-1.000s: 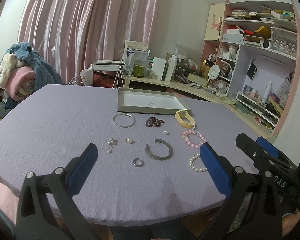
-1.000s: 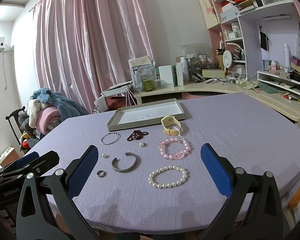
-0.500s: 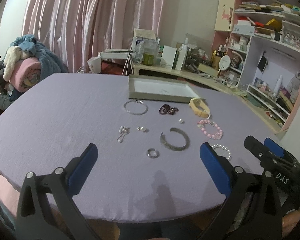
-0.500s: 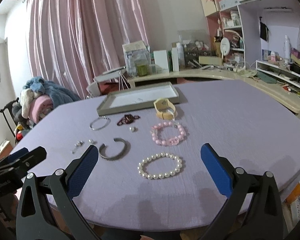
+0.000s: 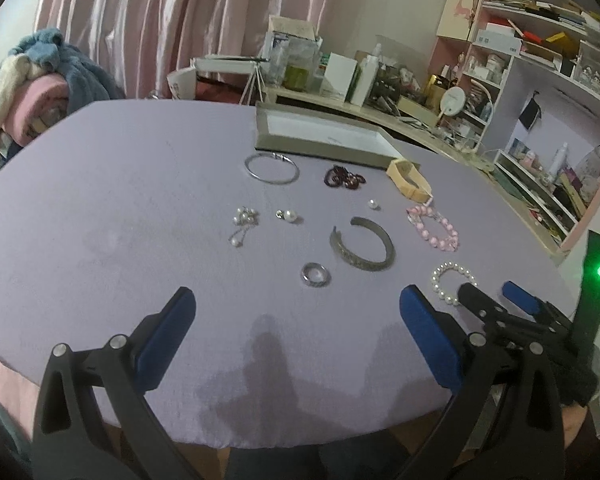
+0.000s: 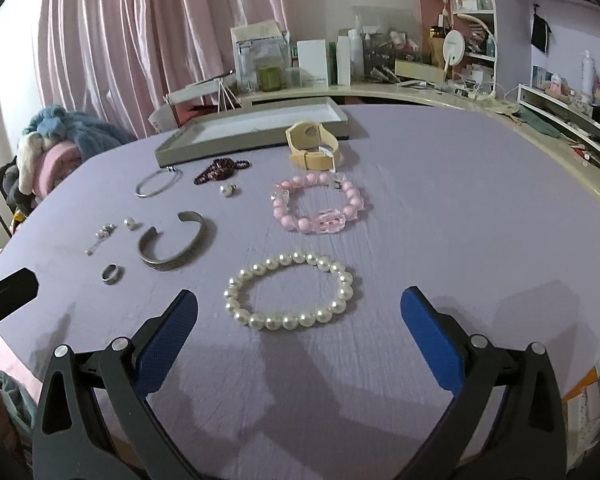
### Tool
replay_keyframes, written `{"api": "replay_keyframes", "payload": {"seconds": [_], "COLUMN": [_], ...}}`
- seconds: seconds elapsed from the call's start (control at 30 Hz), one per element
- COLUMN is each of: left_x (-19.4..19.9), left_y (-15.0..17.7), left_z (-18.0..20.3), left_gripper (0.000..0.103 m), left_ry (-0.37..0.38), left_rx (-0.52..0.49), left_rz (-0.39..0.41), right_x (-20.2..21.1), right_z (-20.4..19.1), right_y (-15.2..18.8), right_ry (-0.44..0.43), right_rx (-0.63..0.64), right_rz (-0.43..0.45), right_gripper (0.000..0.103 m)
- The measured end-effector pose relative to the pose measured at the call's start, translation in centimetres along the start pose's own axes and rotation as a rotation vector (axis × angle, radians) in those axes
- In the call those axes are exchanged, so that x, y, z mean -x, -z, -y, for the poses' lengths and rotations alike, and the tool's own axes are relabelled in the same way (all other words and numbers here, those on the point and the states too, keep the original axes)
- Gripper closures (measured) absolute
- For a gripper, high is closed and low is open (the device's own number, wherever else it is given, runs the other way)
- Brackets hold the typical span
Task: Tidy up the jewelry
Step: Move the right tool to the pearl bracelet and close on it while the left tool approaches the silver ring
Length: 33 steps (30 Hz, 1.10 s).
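Note:
Jewelry lies spread on a lilac table. A white pearl bracelet (image 6: 290, 292) lies just ahead of my open, empty right gripper (image 6: 298, 320). Beyond it lie a pink bead bracelet (image 6: 320, 208), a beige watch (image 6: 312, 146), a grey cuff (image 6: 174, 246) and a grey tray (image 6: 252, 130). My left gripper (image 5: 296, 320) is open and empty, just short of a silver ring (image 5: 315, 275) and the cuff (image 5: 362, 244). Farther off lie pearl earrings (image 5: 244, 218), a silver bangle (image 5: 272, 168) and dark beads (image 5: 344, 178).
The right gripper's fingers (image 5: 520, 304) show at the right of the left wrist view, by the pearl bracelet (image 5: 452, 280). A pile of clothes (image 5: 40, 80) sits left of the table. A cluttered desk (image 6: 340, 76) and shelves (image 5: 540, 80) stand behind.
Both grippers have moved forward and lower over the table, so the jewelry looks closer. The right one has come up to the pearl bracelet. Nothing was taken hold of.

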<state>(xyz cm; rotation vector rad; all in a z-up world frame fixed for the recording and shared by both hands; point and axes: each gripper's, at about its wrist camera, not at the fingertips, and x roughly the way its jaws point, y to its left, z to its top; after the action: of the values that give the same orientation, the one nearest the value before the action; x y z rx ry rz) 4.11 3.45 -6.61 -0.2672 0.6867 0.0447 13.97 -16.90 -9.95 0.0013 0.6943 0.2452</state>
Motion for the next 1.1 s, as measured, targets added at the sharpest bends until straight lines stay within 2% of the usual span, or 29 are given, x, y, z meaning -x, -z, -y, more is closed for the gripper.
{"api": "replay_keyframes", "payload": {"seconds": [0.27,0.4,0.73,0.83,0.97,1.03,1.1], "left_x": [-1.3,-1.7,-2.7,-2.7,-2.7,-2.8,-2.9], "left_y": [0.3,0.3,0.2,0.1,0.1,0.1,0.1], "left_z": [0.0,-0.2,-0.2,-0.2,-0.1,0.1,0.3], "left_gripper": [0.002,0.002,0.002,0.002,0.002,0.002,0.002], "left_ry": [-0.008,-0.008,-0.014,-0.012,-0.010,-0.008,-0.008], "left_rx": [-0.018,-0.017,-0.022,-0.023,-0.025,-0.030,-0.038], "left_rz": [-0.022,-0.033,-0.047,-0.047,-0.048,-0.051,-0.054], "right_x": [-1.8,-2.3,-2.6,-2.2,-2.1,-2.4,-2.6], "right_z": [-0.4,-1.0,-0.8,0.0,0.5,0.7,0.8], "right_y": [-0.1,-0.1,-0.6,-0.9,-1.5,-1.6,-1.5], "right_ry": [0.014,0.051,0.065,0.018,0.046,0.062,0.085], "right_rx": [0.027,0.059,0.044,-0.026,-0.039,-0.043,-0.038], "right_rz": [-0.041,-0.054,-0.079,-0.064,-0.052,-0.060,-0.068], "right_gripper": [0.003,0.005,0.008,0.016,0.023,0.029,0.042]}}
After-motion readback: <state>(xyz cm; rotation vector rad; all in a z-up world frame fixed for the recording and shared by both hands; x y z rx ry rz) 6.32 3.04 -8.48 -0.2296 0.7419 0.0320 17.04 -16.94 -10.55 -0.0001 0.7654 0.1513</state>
